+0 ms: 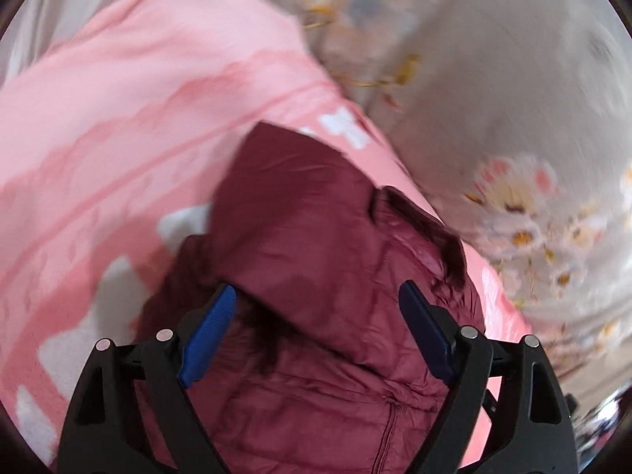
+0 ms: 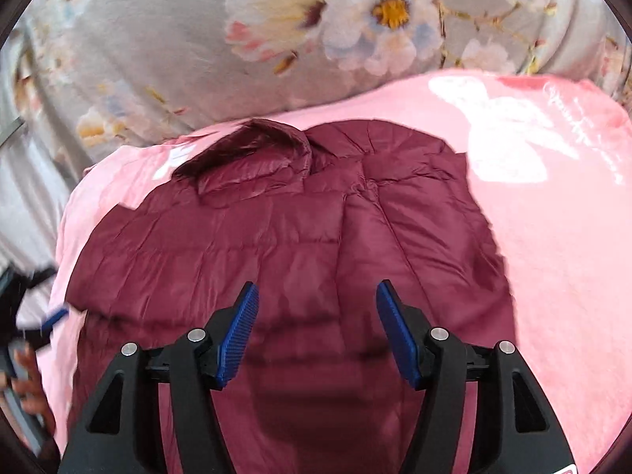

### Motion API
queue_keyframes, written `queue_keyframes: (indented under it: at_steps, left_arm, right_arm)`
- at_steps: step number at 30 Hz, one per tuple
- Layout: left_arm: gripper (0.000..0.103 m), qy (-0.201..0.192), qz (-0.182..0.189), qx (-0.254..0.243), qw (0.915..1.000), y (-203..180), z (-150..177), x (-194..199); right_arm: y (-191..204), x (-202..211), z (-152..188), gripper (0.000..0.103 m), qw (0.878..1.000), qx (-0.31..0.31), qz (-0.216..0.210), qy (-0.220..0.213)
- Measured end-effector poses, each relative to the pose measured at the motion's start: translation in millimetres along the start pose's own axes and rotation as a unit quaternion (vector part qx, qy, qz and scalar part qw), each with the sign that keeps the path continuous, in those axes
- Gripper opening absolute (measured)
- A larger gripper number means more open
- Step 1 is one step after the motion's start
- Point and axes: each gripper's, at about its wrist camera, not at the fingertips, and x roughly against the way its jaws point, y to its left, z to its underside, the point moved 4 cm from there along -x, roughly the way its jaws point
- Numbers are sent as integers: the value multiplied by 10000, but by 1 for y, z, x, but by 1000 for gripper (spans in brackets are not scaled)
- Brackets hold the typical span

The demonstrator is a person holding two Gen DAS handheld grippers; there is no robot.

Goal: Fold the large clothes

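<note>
- Item: maroon quilted puffer jacket (image 2: 292, 245), lying on a pink blanket (image 2: 553, 237) spread over a grey floral bedcover (image 2: 158, 59).
- Condition: partly folded; in the right wrist view a hood or collar (image 2: 252, 150) lies bunched at the far end, and one panel is laid over the body, as seen from the left wrist.
- Left gripper (image 1: 316, 316): jaws spread wide above the jacket, nothing between the blue pads (image 1: 213, 328).
- Right gripper (image 2: 316, 328): jaws apart, released, hovering over the jacket's middle; no cloth pinched.
- Handling, judged: light, soft, puffy; the shell looks smooth and likely slippery, and the filling is apt to spring back after a fold.
- Hold points, judged: pinch at a stitched seam or outer edge, where the fabric is thinner, rather than on a padded panel.
- A hand (image 2: 27, 387) shows at the left border of the right wrist view.
</note>
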Motion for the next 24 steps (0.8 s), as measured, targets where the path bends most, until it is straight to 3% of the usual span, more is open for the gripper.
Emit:
queue_keyframes:
  at_steps: [4, 5, 6, 8, 12, 15, 20, 24]
  left_arm:
    - [82, 250, 355, 750, 9962, 30, 4, -5]
    - [82, 319, 483, 926, 9940, 35, 6, -8]
    - [82, 359, 528, 998, 9930, 37, 8, -11]
    - [80, 481, 511, 1147, 9909, 45, 9, -18]
    - [77, 352, 232, 1183, 9921, 49, -2, -31]
    - [71, 251, -97, 1073, 9939, 51, -9, -42]
    - [56, 195, -938, 328, 9949, 44, -5, -61]
    - [31, 64, -1685, -336, 9851, 41, 1, -64]
  right_arm:
    - [-4, -35, -5, 61, 9989, -312, -32, 340]
    - [-4, -43, -4, 53, 9983, -375, -100, 445]
    - [-3, -49, -2, 29, 9977, -370, -170, 535]
    - [2, -52, -4, 6, 9975, -279, -259, 597]
    - [6, -10, -33, 3, 9996, -58, -264, -126]
    - [-7, 28, -56, 3, 9983, 100, 41, -571]
    - [-34, -8, -36, 3, 9974, 307, 641, 138]
    - [-37, -37, -8, 3, 9959, 383, 654, 485]
